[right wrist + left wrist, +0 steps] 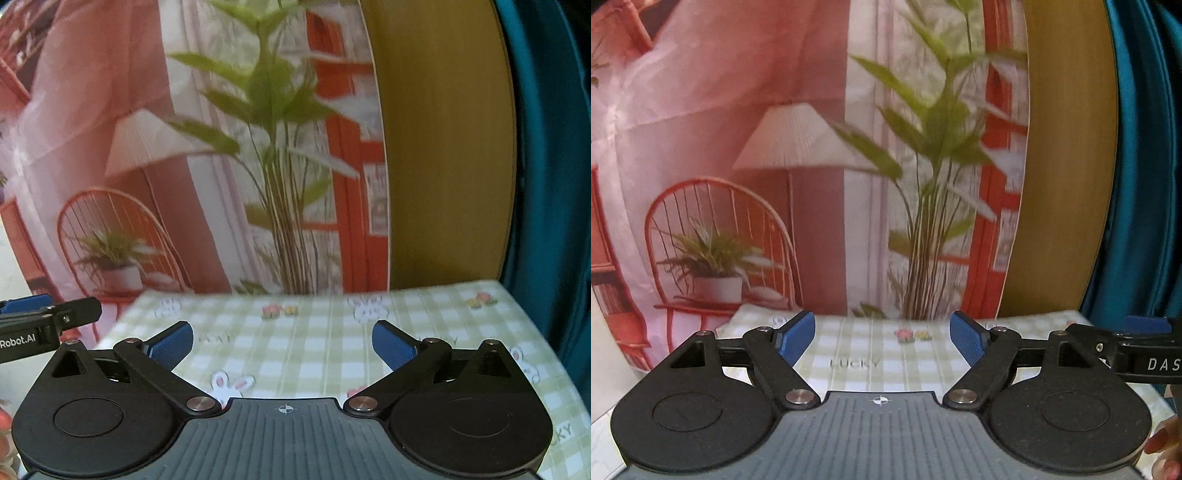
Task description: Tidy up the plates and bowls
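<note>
No plate or bowl shows in either view. My left gripper (882,341) is open and empty, with its blue pads (798,338) wide apart above the green checked tablecloth (871,369). My right gripper (282,347) is also open and empty above the same cloth (314,354). The right gripper's arm shows at the right edge of the left wrist view (1141,347), and the left gripper's arm shows at the left edge of the right wrist view (40,325). The two grippers are side by side, both facing the backdrop.
A printed backdrop (775,147) with a lamp, chair and plants hangs behind the table. A wooden panel (443,147) and a teal curtain (546,184) stand at the right. The table's far edge (258,293) meets the backdrop.
</note>
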Available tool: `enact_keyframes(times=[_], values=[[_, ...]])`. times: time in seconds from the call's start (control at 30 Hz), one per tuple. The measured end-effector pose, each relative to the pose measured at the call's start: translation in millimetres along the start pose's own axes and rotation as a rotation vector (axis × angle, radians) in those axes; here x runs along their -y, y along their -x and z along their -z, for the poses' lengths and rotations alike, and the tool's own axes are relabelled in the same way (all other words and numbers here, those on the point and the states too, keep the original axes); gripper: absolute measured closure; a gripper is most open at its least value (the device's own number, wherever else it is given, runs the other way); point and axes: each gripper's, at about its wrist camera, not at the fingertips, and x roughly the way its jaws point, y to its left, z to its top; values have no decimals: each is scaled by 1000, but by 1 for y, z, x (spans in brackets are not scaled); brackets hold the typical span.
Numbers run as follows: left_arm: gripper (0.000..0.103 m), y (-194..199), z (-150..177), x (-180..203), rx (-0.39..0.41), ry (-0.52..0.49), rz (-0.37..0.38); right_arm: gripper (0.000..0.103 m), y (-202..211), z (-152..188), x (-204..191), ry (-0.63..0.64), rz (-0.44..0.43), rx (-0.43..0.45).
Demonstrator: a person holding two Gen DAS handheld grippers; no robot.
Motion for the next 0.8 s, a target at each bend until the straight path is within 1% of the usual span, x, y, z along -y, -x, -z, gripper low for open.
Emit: enact_keyframes(times=[0.13,0.4,0.8], values=[[21,16,-12,-1,31,-4,-3,0,17,-12,-6,12,-6,51],[21,39,-22,-1,72,-14,11,0,40,-28,-15,30,-13,111],[20,62,-28,-2,111,-2,21,0,66,-39,-22,38,-17,162]])
